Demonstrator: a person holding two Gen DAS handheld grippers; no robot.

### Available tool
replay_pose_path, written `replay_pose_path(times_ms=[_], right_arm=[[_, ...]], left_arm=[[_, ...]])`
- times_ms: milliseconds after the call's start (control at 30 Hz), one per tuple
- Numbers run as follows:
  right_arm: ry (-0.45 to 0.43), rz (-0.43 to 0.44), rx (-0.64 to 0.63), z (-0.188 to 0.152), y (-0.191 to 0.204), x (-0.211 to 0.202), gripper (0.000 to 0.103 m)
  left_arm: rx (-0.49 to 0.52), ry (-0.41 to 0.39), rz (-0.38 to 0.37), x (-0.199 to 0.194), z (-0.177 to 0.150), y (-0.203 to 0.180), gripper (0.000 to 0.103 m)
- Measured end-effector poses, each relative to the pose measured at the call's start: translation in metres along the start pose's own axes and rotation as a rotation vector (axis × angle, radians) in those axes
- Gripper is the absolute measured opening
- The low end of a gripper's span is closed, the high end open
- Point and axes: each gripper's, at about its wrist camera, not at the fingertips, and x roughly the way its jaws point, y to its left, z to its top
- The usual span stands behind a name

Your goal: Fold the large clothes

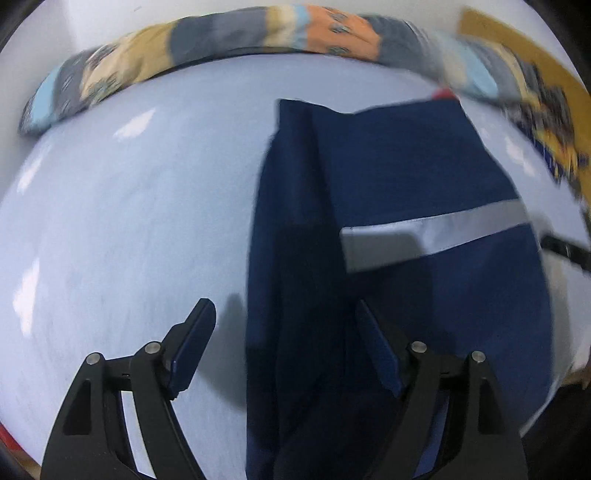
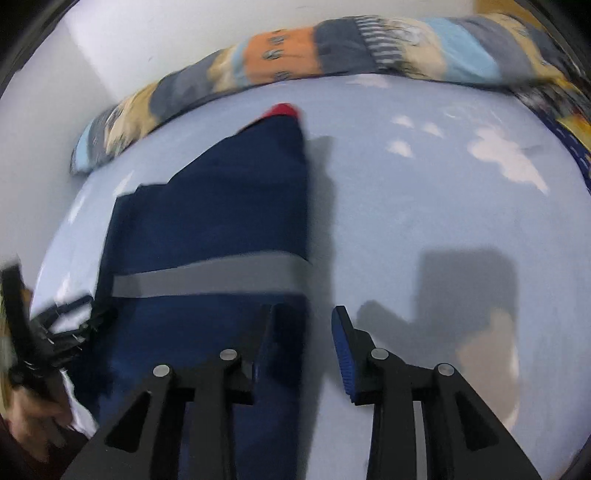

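A navy garment (image 1: 406,177) with a grey reflective stripe (image 1: 461,225) lies folded lengthwise on the light blue bed sheet (image 1: 110,221). A bit of red (image 1: 445,94) shows at its far end. My left gripper (image 1: 288,332) is open and straddles the garment's left folded edge, with one finger over the sheet and the other over the cloth. In the right wrist view my right gripper (image 2: 306,343) is open over the right edge of the navy garment (image 2: 221,206). Its left finger is above the cloth and its right finger (image 2: 343,354) is above bare sheet. Neither gripper presses on the fabric.
A rolled patchwork quilt (image 1: 258,33) (image 2: 332,48) runs along the far edge of the bed against a white wall. Yellow patterned bedding (image 1: 535,92) lies at the far right. A hand with the other gripper (image 2: 37,332) shows blurred at the left edge.
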Motion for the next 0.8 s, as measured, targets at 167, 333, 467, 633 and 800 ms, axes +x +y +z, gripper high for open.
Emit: replay_pose_path(times_ms=[167,333,467,633,800], right_arm=[[-0.078,0.067,-0.1,-0.049,0.021,-0.046,0.035],[-0.089,0.089,-0.185,-0.095,0.043,-0.06,0.036],[0.02,0.079,-0.168,-0.109,0.045,-0.033,0.035],[0.053,0.076,-0.101,-0.105,0.034,-0.019,0.051],[-0.004,0.08,-0.09,-0.107,0.037,-0.034,0.039]], left_arm=[[-0.032,-0.13,-0.014,-0.051,-0.037,0.002,0.079],[0.004,-0.145,0.037,-0.059,-0.071,-0.008,0.079],[0.003,-0.071,0.04,-0.03,-0.076,-0.011,0.083],[-0.085,-0.052,0.015,-0.023,-0.071,0.003,0.097],[-0.101,-0.085,0.046,-0.037,-0.076,-0.003,0.097]])
